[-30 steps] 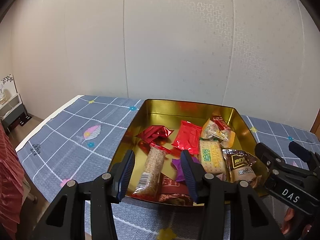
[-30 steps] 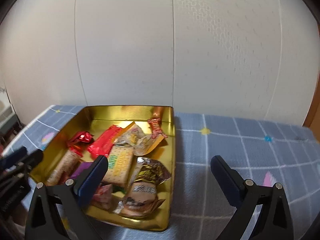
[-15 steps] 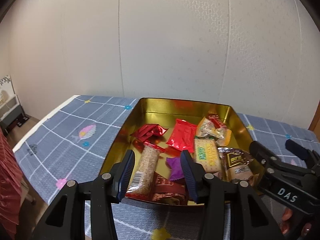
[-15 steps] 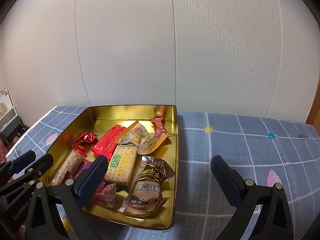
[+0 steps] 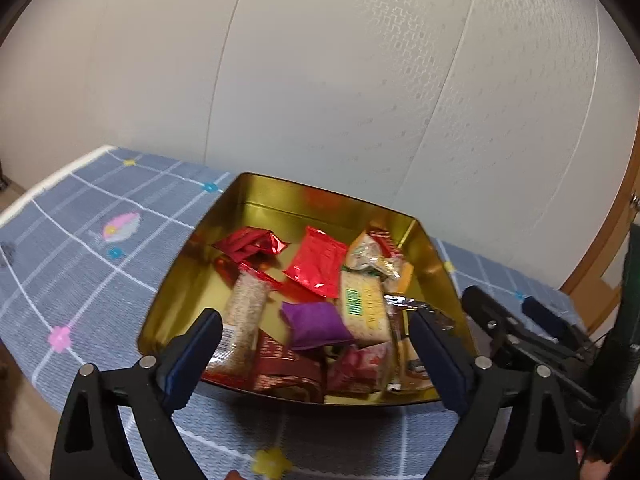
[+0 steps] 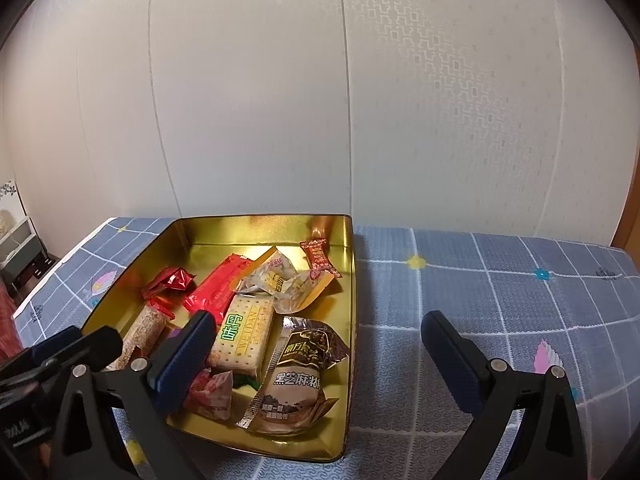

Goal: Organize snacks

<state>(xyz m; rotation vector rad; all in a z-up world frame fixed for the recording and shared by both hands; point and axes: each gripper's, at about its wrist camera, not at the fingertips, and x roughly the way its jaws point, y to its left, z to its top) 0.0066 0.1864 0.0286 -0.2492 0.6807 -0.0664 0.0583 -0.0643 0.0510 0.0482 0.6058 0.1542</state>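
left tool hangs over the near edge of the gold tin, its jaws opening with nothing pinched; a purple pouch lies loose in the tin beneath them. right tool hovers spread and empty at the tin's right wall. this looks like a drop-off step; next calls for another snack. wrappers are crinkly foil and film, the tin smooth, on a checked cloth tabletop.
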